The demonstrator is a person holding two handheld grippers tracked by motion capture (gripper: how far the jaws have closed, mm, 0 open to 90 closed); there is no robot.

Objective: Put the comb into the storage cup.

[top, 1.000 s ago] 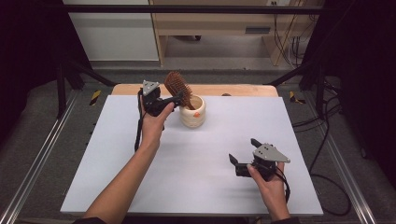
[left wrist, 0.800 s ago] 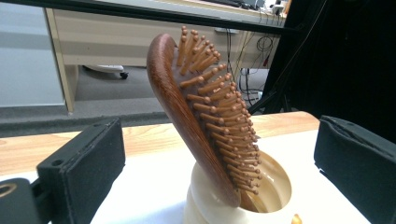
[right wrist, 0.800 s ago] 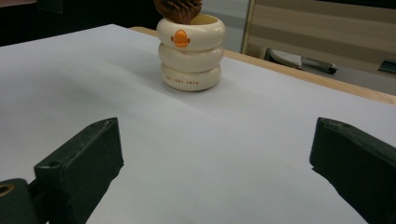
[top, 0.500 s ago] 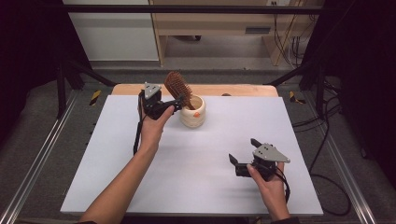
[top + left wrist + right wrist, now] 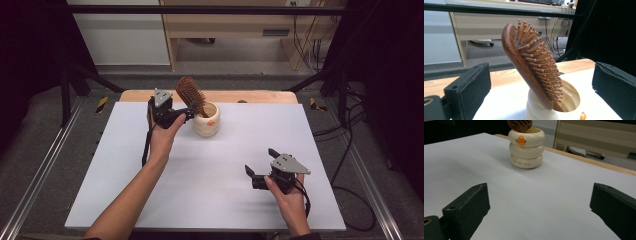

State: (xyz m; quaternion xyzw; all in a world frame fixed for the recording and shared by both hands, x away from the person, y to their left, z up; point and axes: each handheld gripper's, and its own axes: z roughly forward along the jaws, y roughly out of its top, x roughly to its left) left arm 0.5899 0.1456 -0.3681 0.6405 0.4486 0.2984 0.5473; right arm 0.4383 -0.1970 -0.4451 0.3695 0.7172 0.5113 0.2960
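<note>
Cream cup stands at 12 o'clock on the white table, near the far wooden edge; wooden hairbrush leans in it, handle down. Wide bare surface from 3 to 9 o'clock. Left gripper: jaws spread wide either side of the brush, touching nothing. Right gripper at 5 o'clock: jaws spread wide, holding nothing, well apart from the cup.
</note>
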